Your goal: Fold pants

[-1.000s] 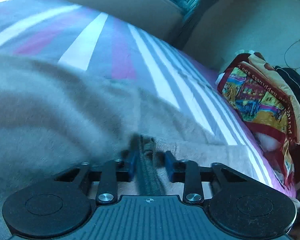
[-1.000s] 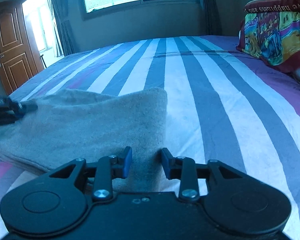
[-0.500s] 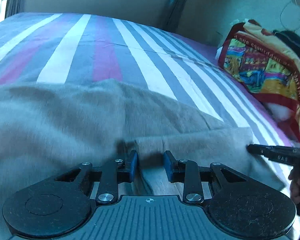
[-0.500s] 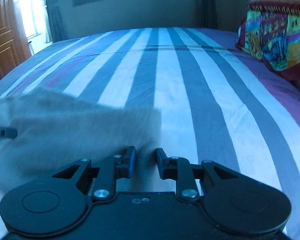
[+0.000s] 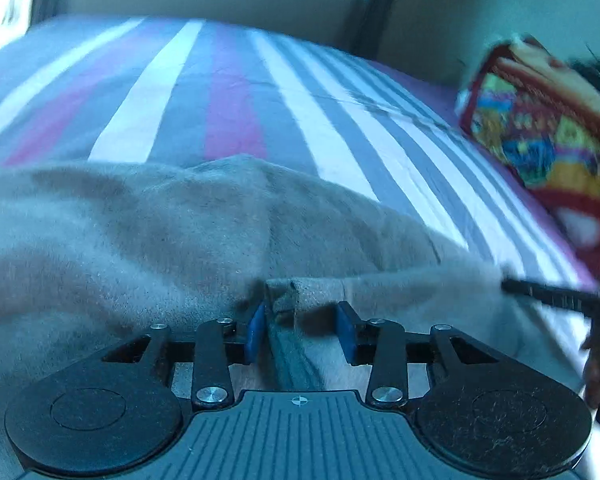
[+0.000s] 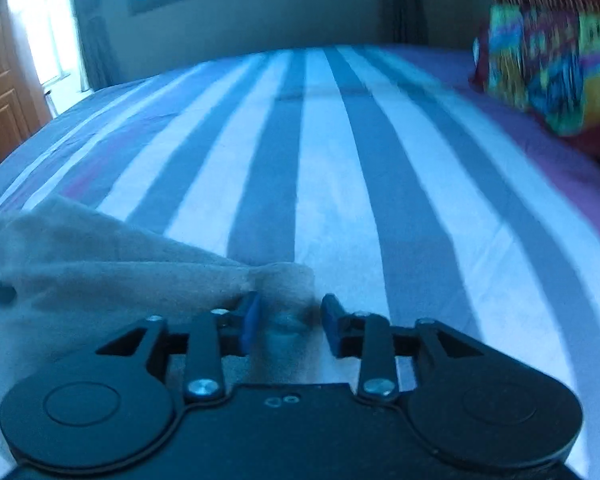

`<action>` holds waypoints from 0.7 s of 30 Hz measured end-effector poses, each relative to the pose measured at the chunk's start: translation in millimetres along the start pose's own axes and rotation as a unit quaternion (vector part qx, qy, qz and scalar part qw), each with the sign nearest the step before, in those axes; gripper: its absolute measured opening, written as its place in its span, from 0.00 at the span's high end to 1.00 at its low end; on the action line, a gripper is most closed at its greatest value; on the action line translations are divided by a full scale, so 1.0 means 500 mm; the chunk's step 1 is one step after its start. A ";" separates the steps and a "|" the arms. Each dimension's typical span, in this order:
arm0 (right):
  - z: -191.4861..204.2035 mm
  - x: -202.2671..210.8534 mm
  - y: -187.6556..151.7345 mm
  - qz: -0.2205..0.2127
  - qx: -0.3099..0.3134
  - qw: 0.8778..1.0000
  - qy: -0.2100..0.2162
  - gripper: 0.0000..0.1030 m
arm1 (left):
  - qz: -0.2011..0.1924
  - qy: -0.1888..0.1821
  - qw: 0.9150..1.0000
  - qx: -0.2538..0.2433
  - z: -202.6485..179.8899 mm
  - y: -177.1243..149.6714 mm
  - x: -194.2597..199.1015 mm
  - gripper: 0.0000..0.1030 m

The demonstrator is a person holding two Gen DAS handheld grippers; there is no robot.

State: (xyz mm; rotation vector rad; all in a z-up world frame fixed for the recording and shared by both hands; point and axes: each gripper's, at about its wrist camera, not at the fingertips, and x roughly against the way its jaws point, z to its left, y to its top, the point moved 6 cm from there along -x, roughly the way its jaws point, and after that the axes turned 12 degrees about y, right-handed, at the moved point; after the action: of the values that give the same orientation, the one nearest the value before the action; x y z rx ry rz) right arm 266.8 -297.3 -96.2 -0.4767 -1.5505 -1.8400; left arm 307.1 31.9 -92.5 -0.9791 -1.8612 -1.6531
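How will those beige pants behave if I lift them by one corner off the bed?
Probably floppy: the pants lie in soft humps and folds, so the rest would likely sag and drag. They look thick and fuzzy, so probably not slippery on the bed. The right gripper, its jaws opening, has only a corner between them; a small bite may slip out.

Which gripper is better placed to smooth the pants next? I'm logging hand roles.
Left, probably. The left gripper sits over the pants, jaws opening; the right gripper, also opening, is at their corner.
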 end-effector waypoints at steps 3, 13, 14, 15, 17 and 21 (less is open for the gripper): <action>0.012 0.043 0.012 -0.010 -0.005 1.000 0.000 0.65 | -0.029 -0.016 0.999 -0.002 -0.005 -0.003 0.056 0.61; 0.042 0.120 -0.129 0.001 -0.010 1.000 0.022 0.65 | -0.016 0.031 0.999 -0.009 0.008 -0.095 0.089 0.59; 0.045 0.130 -0.119 0.001 -0.018 1.000 0.018 0.64 | -0.018 0.038 0.999 -0.015 0.003 -0.095 0.096 0.55; 0.050 0.148 -0.108 -0.019 -0.026 0.999 0.022 0.64 | -0.020 0.041 0.999 -0.019 -0.001 -0.100 0.101 0.52; 0.065 0.176 -0.098 -0.055 -0.016 0.998 0.031 0.63 | -0.019 0.049 0.998 -0.026 -0.008 -0.114 0.100 0.47; 0.066 0.128 -0.151 0.023 0.003 1.000 0.009 0.55 | -0.021 0.064 0.997 -0.036 -0.020 -0.117 0.106 0.45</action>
State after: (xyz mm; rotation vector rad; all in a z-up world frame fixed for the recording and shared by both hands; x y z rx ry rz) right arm 164.4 -277.4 -100.6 -0.4871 -1.5208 -1.8002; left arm 227.6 31.8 -89.7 -0.8464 -1.7621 -1.7749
